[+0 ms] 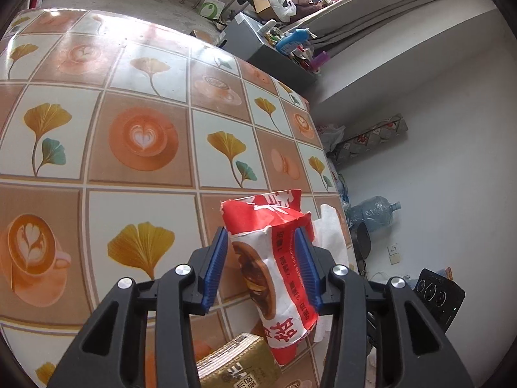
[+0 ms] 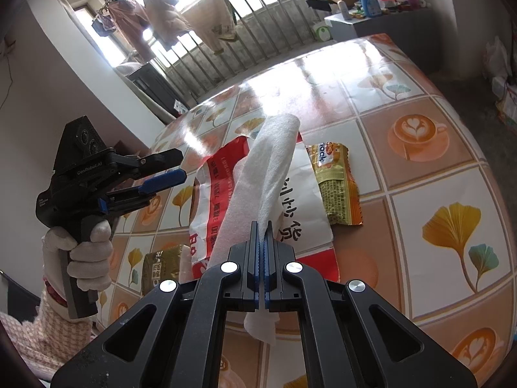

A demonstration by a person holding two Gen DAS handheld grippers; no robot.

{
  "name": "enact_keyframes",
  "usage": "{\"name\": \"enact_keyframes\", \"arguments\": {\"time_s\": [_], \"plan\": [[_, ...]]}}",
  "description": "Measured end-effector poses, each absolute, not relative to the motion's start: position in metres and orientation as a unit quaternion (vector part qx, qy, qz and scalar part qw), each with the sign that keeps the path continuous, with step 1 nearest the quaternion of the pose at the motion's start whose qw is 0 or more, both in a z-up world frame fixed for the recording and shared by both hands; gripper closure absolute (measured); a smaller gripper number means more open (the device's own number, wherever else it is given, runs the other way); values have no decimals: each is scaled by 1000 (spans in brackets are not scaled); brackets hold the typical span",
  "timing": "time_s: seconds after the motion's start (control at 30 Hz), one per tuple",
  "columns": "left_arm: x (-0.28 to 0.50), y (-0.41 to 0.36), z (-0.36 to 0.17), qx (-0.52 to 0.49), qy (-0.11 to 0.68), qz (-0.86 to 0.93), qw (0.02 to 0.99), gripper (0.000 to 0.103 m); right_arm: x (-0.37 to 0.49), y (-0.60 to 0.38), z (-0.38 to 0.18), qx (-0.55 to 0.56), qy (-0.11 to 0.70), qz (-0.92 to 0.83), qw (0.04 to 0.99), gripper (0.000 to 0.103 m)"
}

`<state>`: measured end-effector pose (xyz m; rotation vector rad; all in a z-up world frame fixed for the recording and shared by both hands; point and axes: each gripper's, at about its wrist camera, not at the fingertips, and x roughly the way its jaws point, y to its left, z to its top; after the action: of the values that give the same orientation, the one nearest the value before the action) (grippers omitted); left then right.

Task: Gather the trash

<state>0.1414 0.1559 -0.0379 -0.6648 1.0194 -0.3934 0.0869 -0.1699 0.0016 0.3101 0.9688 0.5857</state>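
Left wrist view: close above the patterned table [image 1: 145, 168], facing across it toward the grey wall. Right wrist view: higher over the table, facing the barred window [image 2: 245, 9]. Shared on the table: red-and-white bag [image 1: 274, 274] [image 2: 219, 187], white tissue [image 1: 329, 229] [image 2: 268, 168].

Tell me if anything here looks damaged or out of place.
The red-and-white bag between the left gripper pads is torn and crumpled along its top edge. Two snack wrappers lie loose on the table. The right gripper pinches a white tissue.
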Motion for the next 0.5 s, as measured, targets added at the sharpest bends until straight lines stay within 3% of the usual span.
{"name": "enact_keyframes", "arguments": {"time_s": [0.17, 0.5], "plan": [[150, 158, -68, -343, 525, -171, 760, 61, 89, -167, 3, 140, 459, 275, 833, 102], [143, 135, -59, -352, 516, -242, 742, 61, 90, -172, 2, 142, 459, 267, 835, 102]]}}
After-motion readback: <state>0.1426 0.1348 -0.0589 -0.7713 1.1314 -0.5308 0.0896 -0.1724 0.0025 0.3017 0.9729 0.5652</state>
